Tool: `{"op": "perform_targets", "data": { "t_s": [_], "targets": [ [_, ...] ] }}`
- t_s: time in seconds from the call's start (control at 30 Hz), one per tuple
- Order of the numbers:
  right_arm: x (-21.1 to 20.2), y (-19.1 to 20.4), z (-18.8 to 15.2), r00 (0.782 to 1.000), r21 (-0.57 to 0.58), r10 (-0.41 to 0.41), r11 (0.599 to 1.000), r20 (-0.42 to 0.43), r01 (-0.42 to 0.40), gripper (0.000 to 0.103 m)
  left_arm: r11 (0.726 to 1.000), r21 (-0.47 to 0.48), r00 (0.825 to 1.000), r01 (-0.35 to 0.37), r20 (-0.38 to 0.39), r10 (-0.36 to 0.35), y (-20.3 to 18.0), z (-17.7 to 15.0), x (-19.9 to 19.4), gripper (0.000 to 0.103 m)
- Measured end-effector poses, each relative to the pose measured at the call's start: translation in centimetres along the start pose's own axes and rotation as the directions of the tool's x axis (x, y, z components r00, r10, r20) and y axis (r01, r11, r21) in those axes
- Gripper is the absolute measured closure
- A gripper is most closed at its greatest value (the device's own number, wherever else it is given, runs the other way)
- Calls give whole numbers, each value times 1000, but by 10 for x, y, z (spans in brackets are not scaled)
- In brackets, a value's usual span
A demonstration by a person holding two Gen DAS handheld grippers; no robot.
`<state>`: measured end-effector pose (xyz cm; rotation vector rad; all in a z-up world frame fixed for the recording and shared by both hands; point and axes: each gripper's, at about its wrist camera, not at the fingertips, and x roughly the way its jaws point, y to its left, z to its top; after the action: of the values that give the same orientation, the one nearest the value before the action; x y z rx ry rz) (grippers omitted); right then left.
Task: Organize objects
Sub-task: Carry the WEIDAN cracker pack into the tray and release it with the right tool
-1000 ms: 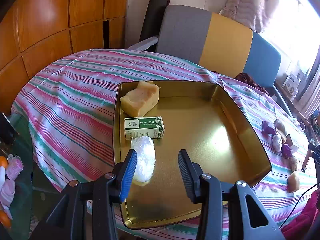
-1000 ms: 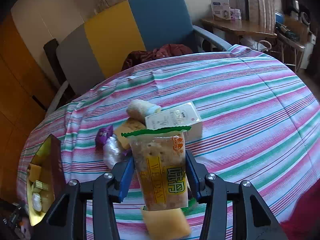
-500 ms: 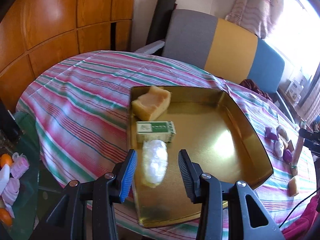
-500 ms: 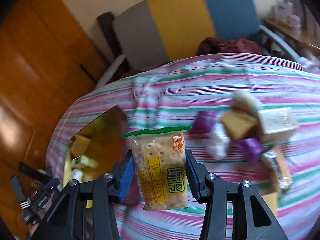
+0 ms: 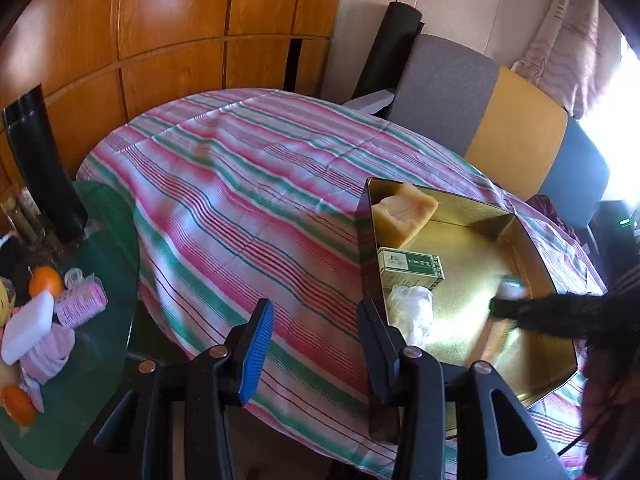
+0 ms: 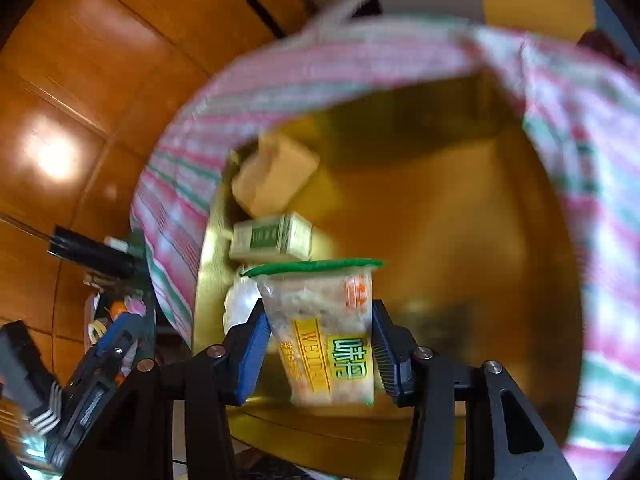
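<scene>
A gold metal tray sits on the striped tablecloth and holds a tan block, a green-and-white box and a clear wrapped item. My left gripper is open and empty, above the tablecloth just left of the tray. My right gripper is shut on a cracker packet with a green top edge, held over the tray near the box and block. The right gripper also shows in the left wrist view, blurred over the tray.
A low green glass side table at the left carries oranges, a white block and pink rolls. A grey, yellow and blue chair stands behind the table. Wooden panels line the wall. The left gripper appears at lower left in the right wrist view.
My right gripper carried the cracker packet from the pile of snacks to above the tray. My left gripper drew back and left, off the tray to over the tablecloth.
</scene>
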<state>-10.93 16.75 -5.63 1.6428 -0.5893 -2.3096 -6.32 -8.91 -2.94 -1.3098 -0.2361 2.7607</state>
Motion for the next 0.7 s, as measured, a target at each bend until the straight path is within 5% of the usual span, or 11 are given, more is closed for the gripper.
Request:
{"op": "perform_targets", "data": {
  "t_s": [0.37, 0.53, 0.7],
  "targets": [
    [54, 28, -31, 978, -19, 144, 989, -149, -148, 44, 1000, 2, 1000, 14, -11, -14, -4, -4, 4, 60],
    [40, 34, -36, 982, -64, 160, 984, -101, -166, 43, 1000, 10, 1000, 9, 2, -9, -7, -3, -1, 60],
    [8, 41, -41, 997, -164, 71, 984, 24, -66, 30, 999, 39, 1000, 15, 19, -16, -18, -3, -8, 60]
  ]
}}
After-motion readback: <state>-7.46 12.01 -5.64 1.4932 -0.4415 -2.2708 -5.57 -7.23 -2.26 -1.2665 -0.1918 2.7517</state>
